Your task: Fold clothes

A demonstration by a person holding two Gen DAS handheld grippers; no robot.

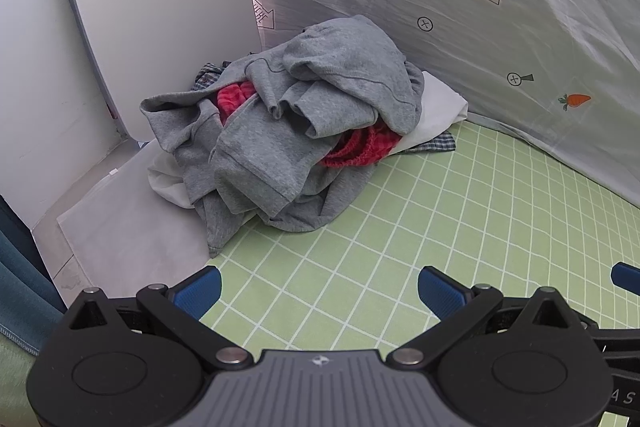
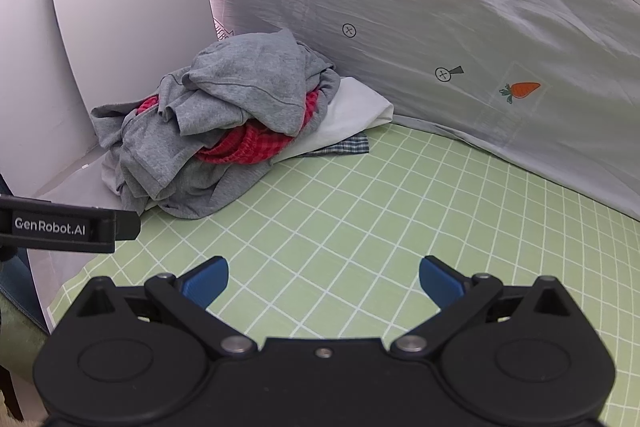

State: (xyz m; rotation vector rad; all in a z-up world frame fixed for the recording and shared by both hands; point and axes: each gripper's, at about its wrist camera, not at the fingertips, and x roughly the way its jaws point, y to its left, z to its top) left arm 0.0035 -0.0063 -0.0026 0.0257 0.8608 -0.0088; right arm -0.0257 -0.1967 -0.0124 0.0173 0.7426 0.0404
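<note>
A heap of clothes lies at the far left of the green checked sheet (image 1: 420,211) (image 2: 380,211). On top is a crumpled grey garment (image 1: 288,123) (image 2: 224,107). A red checked garment (image 1: 356,147) (image 2: 248,147), a white cloth (image 1: 440,111) (image 2: 352,115) and a dark plaid piece (image 1: 434,143) (image 2: 344,146) show beneath it. My left gripper (image 1: 320,291) hovers open over the sheet in front of the heap, holding nothing. My right gripper (image 2: 324,283) is open too, to the right of the left one and nearer the sheet's middle.
A grey bedsheet printed with carrots and arrows (image 1: 480,7) (image 2: 460,19) hangs behind the sheet. A white curved panel (image 1: 152,11) (image 2: 128,7) and white wall stand at the left. The left gripper's body (image 2: 60,227) shows at the right wrist view's left edge.
</note>
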